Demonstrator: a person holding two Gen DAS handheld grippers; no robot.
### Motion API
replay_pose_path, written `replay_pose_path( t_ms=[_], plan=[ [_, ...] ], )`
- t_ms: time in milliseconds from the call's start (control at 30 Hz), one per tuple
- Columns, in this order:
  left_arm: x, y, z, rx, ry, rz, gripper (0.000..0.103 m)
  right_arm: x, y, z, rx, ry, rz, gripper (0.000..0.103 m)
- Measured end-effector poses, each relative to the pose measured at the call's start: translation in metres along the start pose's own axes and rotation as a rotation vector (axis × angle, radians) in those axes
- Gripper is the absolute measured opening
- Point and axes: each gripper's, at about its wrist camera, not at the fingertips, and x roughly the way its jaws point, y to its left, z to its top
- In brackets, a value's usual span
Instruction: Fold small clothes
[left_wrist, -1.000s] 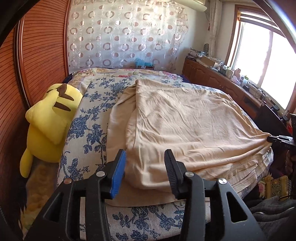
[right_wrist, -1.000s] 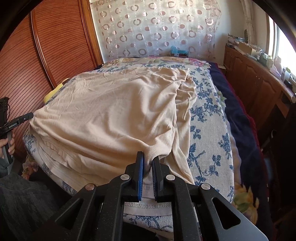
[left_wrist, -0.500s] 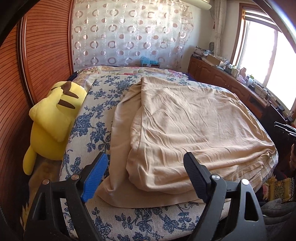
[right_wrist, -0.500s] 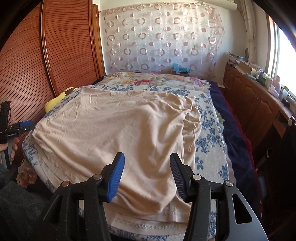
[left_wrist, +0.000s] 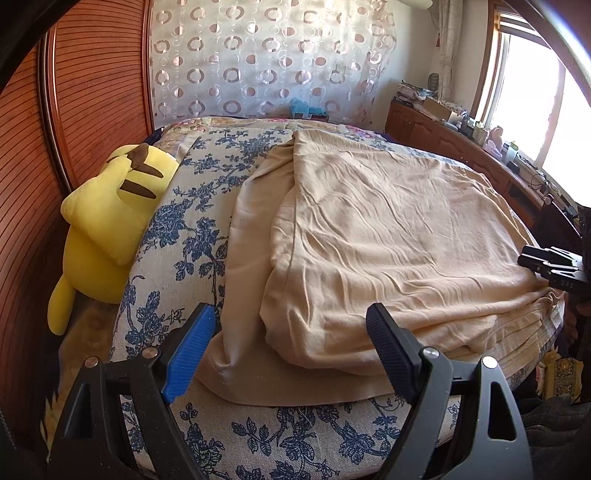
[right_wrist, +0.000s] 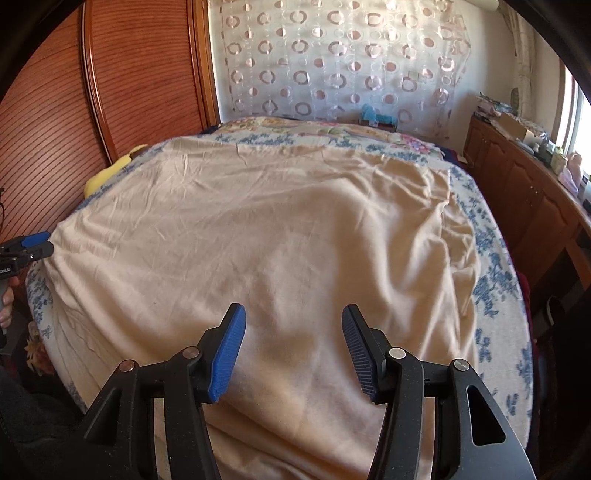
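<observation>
Left wrist view: going from the left edge, a yellow plush toy (left_wrist: 110, 218) lies against the ribbed wooden wall, off the working area and well apart from the cloth. Next comes the blue-flowered bedspread (left_wrist: 177, 236), and on it, filling the middle and right of the frame, the beige garment (left_wrist: 388, 240). It lies with one layer turned over a lower one, whose edge shows as a strip down the left of the fold and along the near edge, which suggests a fold just laid down. The left tool (left_wrist: 291, 347) stands wide at the bottom of the frame, nothing between its pads, over the garment's near corner; probably it has let go so the layer can settle. At the right edge the right tool (left_wrist: 550, 264) shows only as a dark tip beside the cloth.

The right wrist view adds what that one lacks: the right tool's (right_wrist: 291, 347) pads stand moderately apart with nothing gripped, the garment spread beneath. It also shows the garment's right side, rumpled beside the bedspread, and a wooden cabinet (right_wrist: 517, 192) in the upper right. The toy is barely visible here.
</observation>
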Motion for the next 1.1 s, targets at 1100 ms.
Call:
replay_pose_path(
  t_ms=[1100],
  plan=[
    [0.008,0.034,-0.006,-0.200,0.020,-0.128,0.050,-0.003,0.007,-0.019,0.003,-0.021,-0.088,0.081]
  ],
)
